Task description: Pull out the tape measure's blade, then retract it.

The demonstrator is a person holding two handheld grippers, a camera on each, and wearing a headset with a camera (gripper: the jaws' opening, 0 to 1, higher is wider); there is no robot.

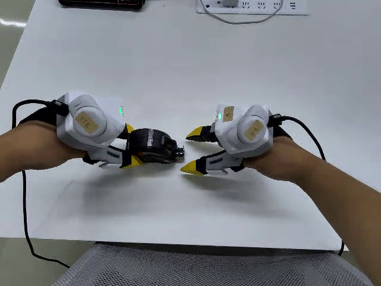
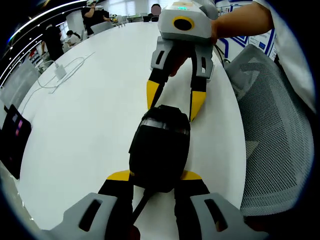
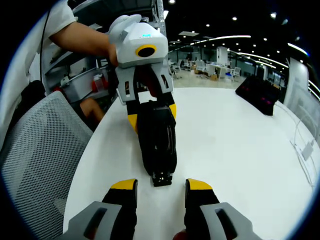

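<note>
A black tape measure (image 1: 152, 145) lies on the white table (image 1: 178, 65), its blade tip (image 1: 177, 154) pointing right. My left gripper (image 1: 132, 146) is shut on its body; in the left gripper view the yellow-tipped jaws clamp both sides of the tape measure (image 2: 160, 147). My right gripper (image 1: 191, 151) stands open just right of the blade tip, not touching it. From the right gripper view the tape measure (image 3: 157, 140) sits just ahead of the open gripper (image 3: 161, 186), with the metal tip (image 3: 162, 177) near the gap. The right gripper (image 2: 175, 102) faces the case in the left gripper view.
A white power strip (image 1: 253, 6) with a cable sits at the table's far edge, and a dark device (image 1: 101, 3) lies at the far left. A mesh chair (image 1: 202, 265) is at the near edge. Black cables (image 1: 24, 179) trail from both grippers.
</note>
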